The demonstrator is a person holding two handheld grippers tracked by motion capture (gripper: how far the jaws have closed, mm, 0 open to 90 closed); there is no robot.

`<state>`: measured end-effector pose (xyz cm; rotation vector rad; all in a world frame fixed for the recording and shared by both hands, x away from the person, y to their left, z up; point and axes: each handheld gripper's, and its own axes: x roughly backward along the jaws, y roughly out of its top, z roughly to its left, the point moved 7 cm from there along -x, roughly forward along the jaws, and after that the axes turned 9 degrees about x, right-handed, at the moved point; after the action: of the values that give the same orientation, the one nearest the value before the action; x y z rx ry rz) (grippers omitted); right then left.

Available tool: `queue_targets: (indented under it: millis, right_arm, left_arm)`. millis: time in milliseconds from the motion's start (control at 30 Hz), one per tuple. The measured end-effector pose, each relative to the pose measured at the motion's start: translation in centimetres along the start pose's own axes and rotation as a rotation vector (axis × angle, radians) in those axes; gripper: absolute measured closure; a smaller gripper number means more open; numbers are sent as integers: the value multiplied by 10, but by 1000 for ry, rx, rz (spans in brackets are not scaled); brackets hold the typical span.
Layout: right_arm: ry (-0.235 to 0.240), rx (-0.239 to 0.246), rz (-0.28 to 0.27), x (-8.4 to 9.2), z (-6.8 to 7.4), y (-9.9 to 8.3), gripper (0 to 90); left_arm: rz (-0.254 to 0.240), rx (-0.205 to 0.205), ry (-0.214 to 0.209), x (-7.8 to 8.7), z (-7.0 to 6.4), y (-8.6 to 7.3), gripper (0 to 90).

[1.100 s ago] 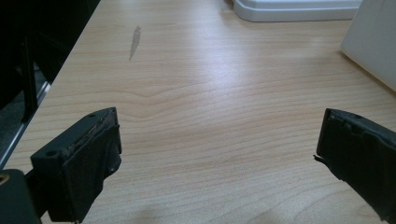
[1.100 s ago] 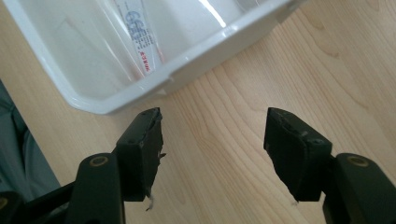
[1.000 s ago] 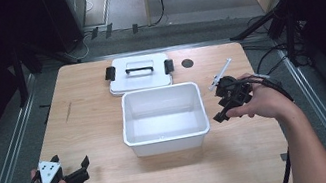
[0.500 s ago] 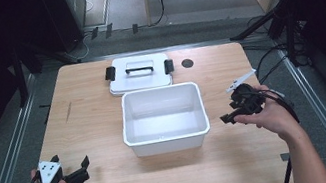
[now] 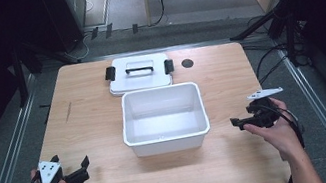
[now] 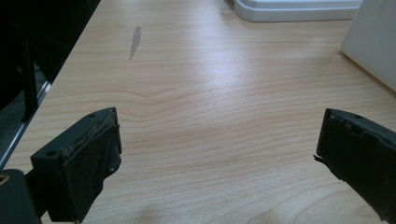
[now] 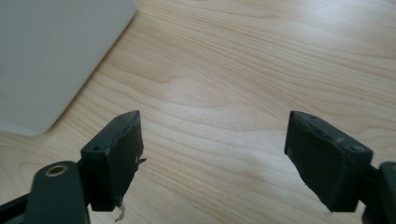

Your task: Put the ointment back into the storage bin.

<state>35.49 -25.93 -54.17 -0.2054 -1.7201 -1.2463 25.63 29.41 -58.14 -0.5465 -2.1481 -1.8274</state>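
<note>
Evenly lit from overhead, bright on the wooden table (image 5: 95,123), dark all around it. Soft glare across the grain in the left gripper view. Faint shadows under the white bin (image 5: 164,116). Close-up black jaws slightly soft; high view mildly grainy.

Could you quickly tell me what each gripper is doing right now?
Left gripper: open, holding nothing, above the table.
Right gripper: open, jaws just opening, nothing between them.
</note>
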Motion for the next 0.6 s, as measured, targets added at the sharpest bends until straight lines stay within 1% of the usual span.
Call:
queue_targets:
  millis: [33,133,267,367,433,467,500,600]
  right_arm:
    - [-9,-15,-12,0,-1,-4,181]
    - [-32,-39,-47,0,-6,-15,152]
    - [-31,-42,-81,1,-7,-30,137]
    - [-52,-43,-111,4,-9,-38,134]
    - [-67,-41,-139,5,-10,-45,109]
    - [-67,-41,-139,5,-10,-45,109]
    - [-81,-40,-159,7,-11,-51,49]
    - [-119,-42,-179,9,-12,-60,12]
  left_arm:
    - [0,0,0,0,0,0,6]
    - [1,1,0,0,0,0,6]
    - [-1,3,0,0,0,0,6]
    - [-4,10,-1,0,1,0,6]
    - [-5,11,-1,0,1,0,6]
    - [-5,11,-1,0,1,0,6]
    - [-4,9,0,0,0,0,6]
    - [-4,9,-1,0,1,0,6]
